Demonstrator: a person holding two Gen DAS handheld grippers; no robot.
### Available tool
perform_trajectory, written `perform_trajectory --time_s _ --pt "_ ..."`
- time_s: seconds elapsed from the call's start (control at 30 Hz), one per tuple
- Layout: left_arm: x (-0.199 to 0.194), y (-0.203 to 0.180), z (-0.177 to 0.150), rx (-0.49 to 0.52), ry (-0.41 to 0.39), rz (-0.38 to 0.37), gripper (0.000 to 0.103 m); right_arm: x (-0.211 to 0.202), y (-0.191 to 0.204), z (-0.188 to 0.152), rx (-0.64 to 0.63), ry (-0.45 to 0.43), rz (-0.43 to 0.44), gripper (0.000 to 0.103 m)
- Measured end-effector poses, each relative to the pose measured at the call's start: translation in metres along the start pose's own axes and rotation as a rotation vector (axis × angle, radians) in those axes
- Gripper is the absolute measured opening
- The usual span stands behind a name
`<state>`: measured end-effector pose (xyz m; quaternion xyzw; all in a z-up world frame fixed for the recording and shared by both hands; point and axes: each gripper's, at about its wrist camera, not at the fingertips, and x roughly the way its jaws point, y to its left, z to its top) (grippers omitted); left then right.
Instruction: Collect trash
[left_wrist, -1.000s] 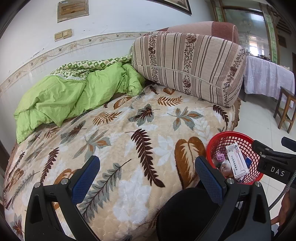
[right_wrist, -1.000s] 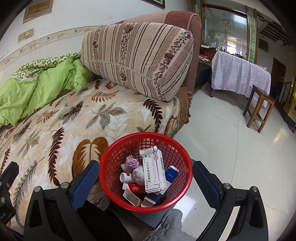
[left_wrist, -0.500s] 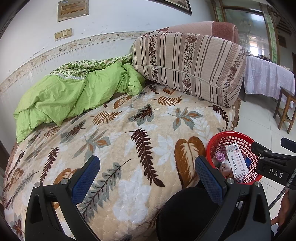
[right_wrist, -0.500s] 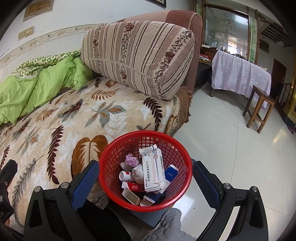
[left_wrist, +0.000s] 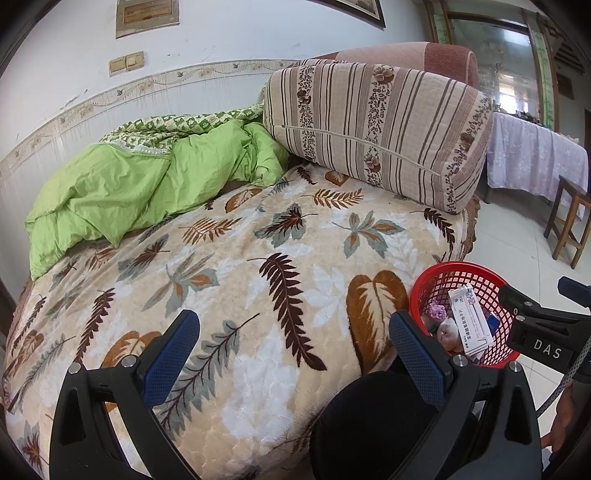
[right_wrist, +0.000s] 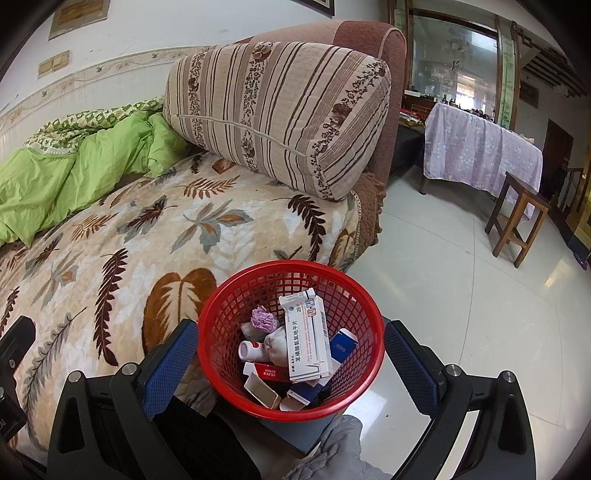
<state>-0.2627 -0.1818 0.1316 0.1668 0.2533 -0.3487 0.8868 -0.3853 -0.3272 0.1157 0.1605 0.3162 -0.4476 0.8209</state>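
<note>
Meanwhile, the red basket sits slightly farther forward than before.

Both handheld grippers, the left gripper and the right gripper, share black frames, blue textured finger pads and silver screws; at three o'clock, white "DAS" lettering beside a braided cable.

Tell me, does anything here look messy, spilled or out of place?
Not much. The trash sits inside the red basket, with the white medicine box leaning on top; nothing has spilled that I can see. The only untidy thing is the green quilt, crumpled in a heap by the striped cushion.
</note>
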Motion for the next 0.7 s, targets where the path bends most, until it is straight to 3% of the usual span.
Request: perform_trajectory --time_s 0.47,0.7 --pt "0.0 0.02 0.001 -0.066 0.008 0.023 0.102 -0.001 0.021 0.011 -0.05 -0.032 0.025 0.101" --pt "-0.005 0.074 0.002 -0.197 -0.003 0.116 0.102 0.001 0.062 0.029 -0.134 -0.063 0.09 0.101"
